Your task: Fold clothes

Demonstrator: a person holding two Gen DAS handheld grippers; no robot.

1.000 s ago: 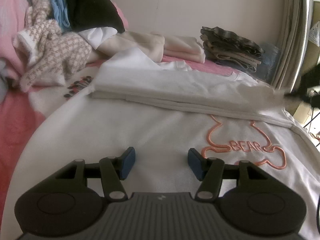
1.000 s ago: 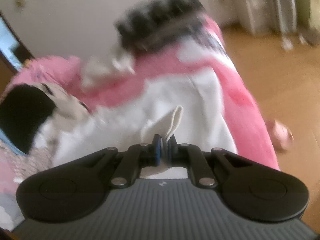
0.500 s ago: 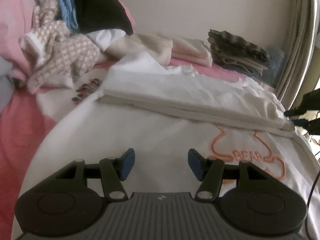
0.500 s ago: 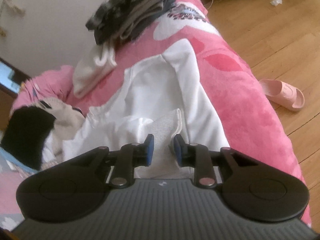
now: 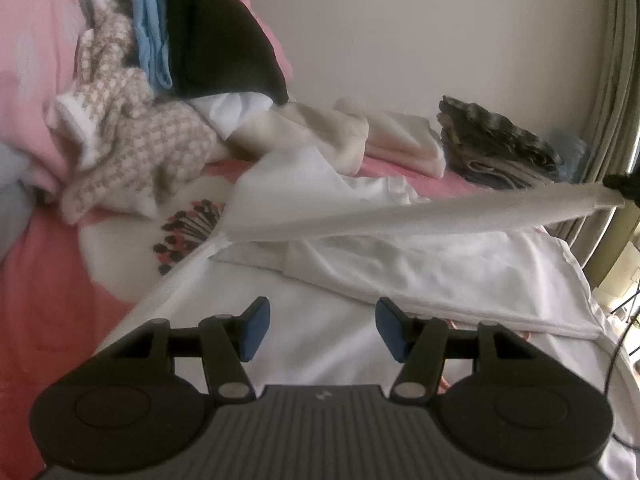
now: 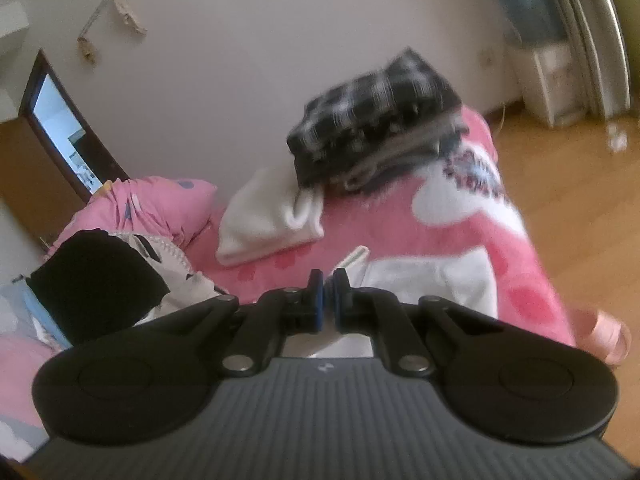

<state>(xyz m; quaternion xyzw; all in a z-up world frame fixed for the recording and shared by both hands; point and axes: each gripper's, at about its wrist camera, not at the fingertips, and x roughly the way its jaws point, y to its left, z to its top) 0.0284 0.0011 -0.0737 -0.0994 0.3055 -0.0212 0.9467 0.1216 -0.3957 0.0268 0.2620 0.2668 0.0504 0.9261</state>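
Covering the pink bed (image 6: 404, 232) by the wall: white sweatshirt (image 5: 328, 344), sleeve (image 5: 420, 216) pinched in right jaws, left jaws released.

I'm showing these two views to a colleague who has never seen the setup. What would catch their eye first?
Probably the white sleeve stretched taut in mid-air across the white sweatshirt on the pink bedspread, pinched by the right gripper. Next, the open left gripper low over the sweatshirt, and the jumbled clothes pile at far left.

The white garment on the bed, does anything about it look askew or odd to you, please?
Yes. One sleeve is stretched taut off the white garment, pinched at its cuff by the right gripper; cloth beneath it lies bunched and wrinkled. The left gripper hovers open above the flat front, holding nothing.
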